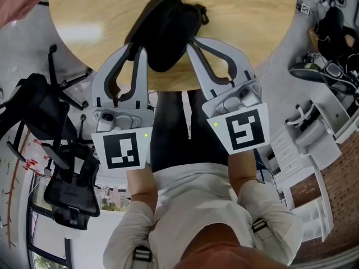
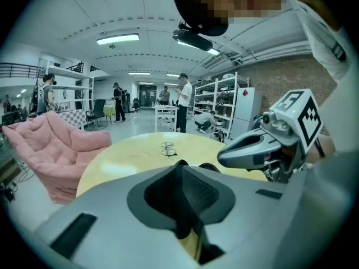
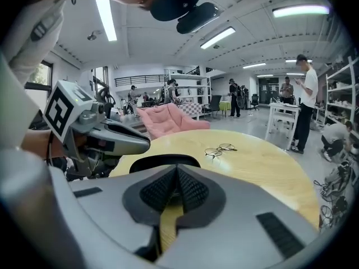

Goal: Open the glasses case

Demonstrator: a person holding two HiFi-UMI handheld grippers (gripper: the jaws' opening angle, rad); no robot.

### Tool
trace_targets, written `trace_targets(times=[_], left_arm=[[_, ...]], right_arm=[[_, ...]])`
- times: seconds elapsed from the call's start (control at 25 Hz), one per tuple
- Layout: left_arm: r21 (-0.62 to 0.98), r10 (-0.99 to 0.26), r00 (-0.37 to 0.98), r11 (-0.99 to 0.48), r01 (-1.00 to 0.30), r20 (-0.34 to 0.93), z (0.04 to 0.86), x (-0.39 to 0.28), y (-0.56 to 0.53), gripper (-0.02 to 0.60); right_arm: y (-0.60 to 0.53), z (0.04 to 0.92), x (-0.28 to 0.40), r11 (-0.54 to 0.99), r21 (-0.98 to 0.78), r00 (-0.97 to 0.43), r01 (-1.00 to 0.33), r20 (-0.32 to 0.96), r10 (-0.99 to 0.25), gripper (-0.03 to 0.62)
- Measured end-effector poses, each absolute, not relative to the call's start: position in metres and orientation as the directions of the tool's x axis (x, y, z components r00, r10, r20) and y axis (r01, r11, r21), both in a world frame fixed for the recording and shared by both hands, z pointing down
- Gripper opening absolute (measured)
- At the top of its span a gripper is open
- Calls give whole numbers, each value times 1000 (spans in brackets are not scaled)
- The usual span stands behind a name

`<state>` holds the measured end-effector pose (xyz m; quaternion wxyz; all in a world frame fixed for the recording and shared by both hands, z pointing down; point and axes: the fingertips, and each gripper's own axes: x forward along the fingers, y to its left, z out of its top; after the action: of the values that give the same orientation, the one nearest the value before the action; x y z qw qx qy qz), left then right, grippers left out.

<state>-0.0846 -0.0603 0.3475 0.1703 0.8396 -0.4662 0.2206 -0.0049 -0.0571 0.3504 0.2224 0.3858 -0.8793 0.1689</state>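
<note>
Head view shows a black glasses case (image 1: 162, 32) lying near the front edge of a round wooden table (image 1: 241, 15), with a smaller dark lobe at its far right end. The left gripper (image 1: 136, 48) has its tips at the case's left flank and the right gripper (image 1: 190, 42) at its right flank, so the two bracket the case from the near side. Each gripper's own view shows its ribbed pads brought together along the centre line with nothing between them, only a strip of tabletop showing lower down, and the case's dark edge rising just past the tips. A pair of wire-framed glasses (image 3: 220, 149) lies out on the table, well apart from the case, towards the far side. No view shows the seam or hinge clearly, so whether the lid is down or already lifted cannot be determined. The scene fits a shut case being squared up between the tips, and equally one whose lid already stands raised. In my judgement, good practice in either reading is to keep both tips low against the flanks and press evenly from both sides. The case should also be kept from sliding towards the near table edge, where it could drop.
</note>
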Motion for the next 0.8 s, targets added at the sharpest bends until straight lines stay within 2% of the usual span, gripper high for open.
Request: trace_targets(times=[0.16,0.36,0.8], left_arm=[[88,-726,452,-480,-873,518,349,-92,-58,20],[131,-728,471,-474,-871,497,350,-94,-56,18],[113,-721,476,-491,-864,504,350,-91,-52,18]], right_arm=[[-57,350,-4,632,-134,-599,-763,514,-614,18],[-56,352,-3,628,-133,-595,-767,515,-617,18],[-51,351,-1,620,-130,-586,-774,516,-624,18]])
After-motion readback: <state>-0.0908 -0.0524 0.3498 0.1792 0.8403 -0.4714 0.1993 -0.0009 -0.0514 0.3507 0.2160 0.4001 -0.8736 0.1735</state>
